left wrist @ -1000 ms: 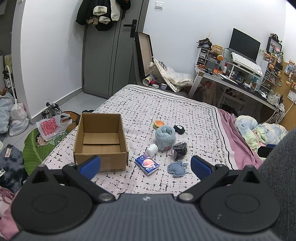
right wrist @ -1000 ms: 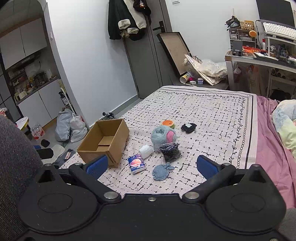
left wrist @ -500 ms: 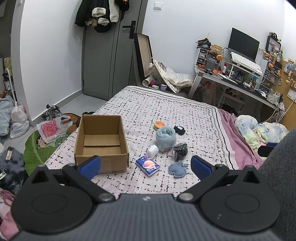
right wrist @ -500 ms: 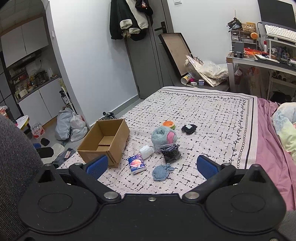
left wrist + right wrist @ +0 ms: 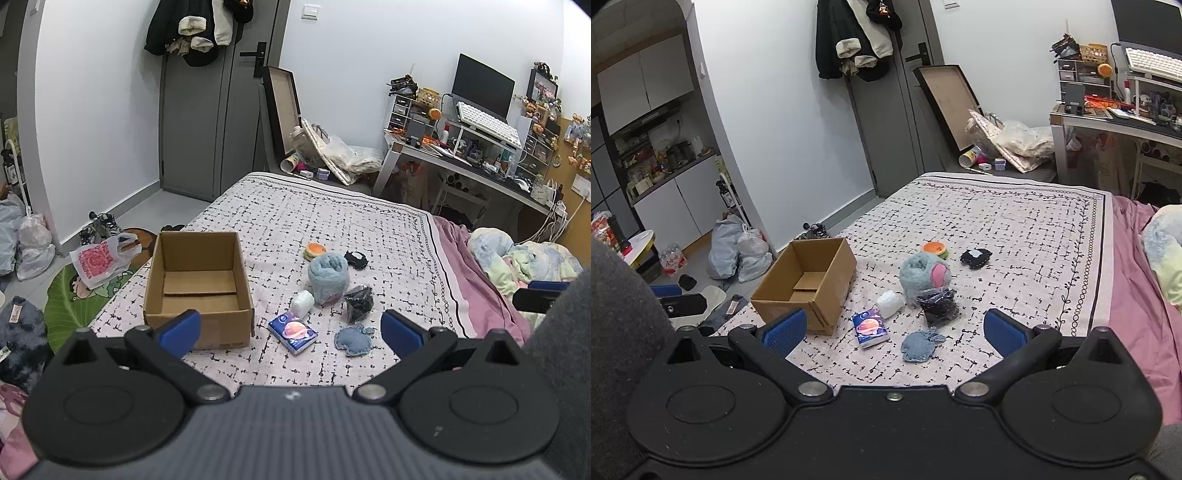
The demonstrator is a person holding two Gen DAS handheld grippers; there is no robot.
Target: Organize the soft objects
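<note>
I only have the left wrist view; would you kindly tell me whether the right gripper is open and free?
Observer: Yes. The right gripper has its jaws wide apart and holds nothing.
Operator: Thank you. Does the blue plush show anything on the side turned away from me?
Observer: The plush has a pink patch on its right side.
Operator: And what lies beyond the wall to my left?
Observer: A kitchen counter crowded with small items, with white cabinets above and below it.
</note>
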